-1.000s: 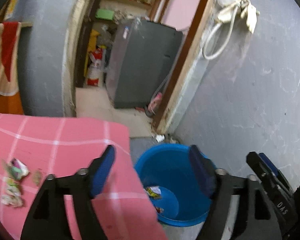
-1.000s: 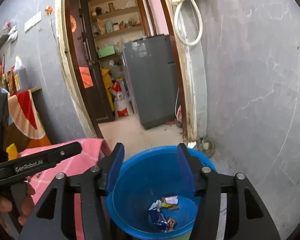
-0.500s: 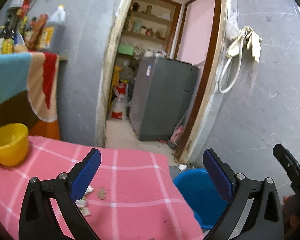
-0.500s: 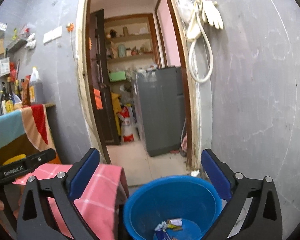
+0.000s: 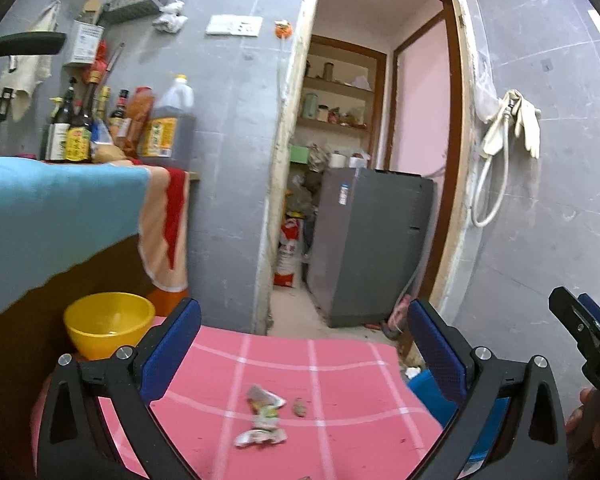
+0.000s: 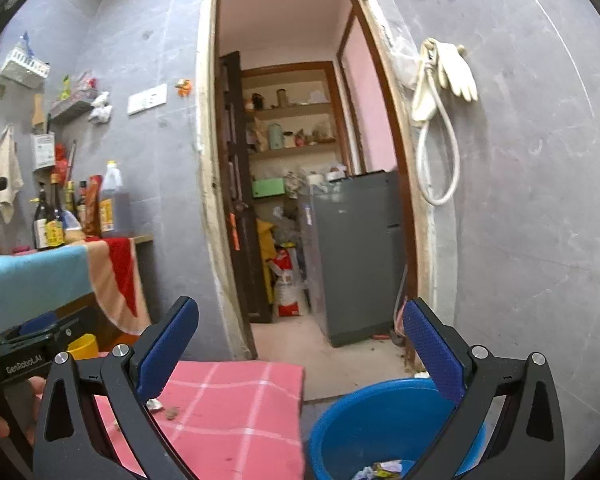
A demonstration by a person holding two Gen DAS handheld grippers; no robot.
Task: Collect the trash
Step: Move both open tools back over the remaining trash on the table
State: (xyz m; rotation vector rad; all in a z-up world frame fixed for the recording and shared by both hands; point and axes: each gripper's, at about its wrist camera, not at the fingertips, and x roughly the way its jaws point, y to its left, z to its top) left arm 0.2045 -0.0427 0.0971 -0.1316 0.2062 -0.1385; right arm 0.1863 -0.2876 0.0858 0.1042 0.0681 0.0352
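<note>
- Left wrist view: left claw (image 5: pixel 304 354) spread wide, empty. Crumpled wrappers (image 5: pixel 263 414) lie on the pink counter (image 5: pixel 340 368) straight ahead and below, between the fingers; the pile runs lengthwise away from the claw. Left is nearer.
- Right wrist view: right claw (image 6: pixel 300 354) wide open, empty, over the blue bucket (image 6: pixel 384 420); wrappers (image 6: pixel 162 407) off to its left.

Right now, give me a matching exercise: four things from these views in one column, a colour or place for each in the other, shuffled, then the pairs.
Things:
1. bucket
2. bowl
3. wrappers
4. rubber gloves

Descriptions:
A. yellow
B. hanging on the grey wall
C. blue, on the floor
D. lying on the pink cloth

Pairs: 1-C, 2-A, 3-D, 4-B
</note>
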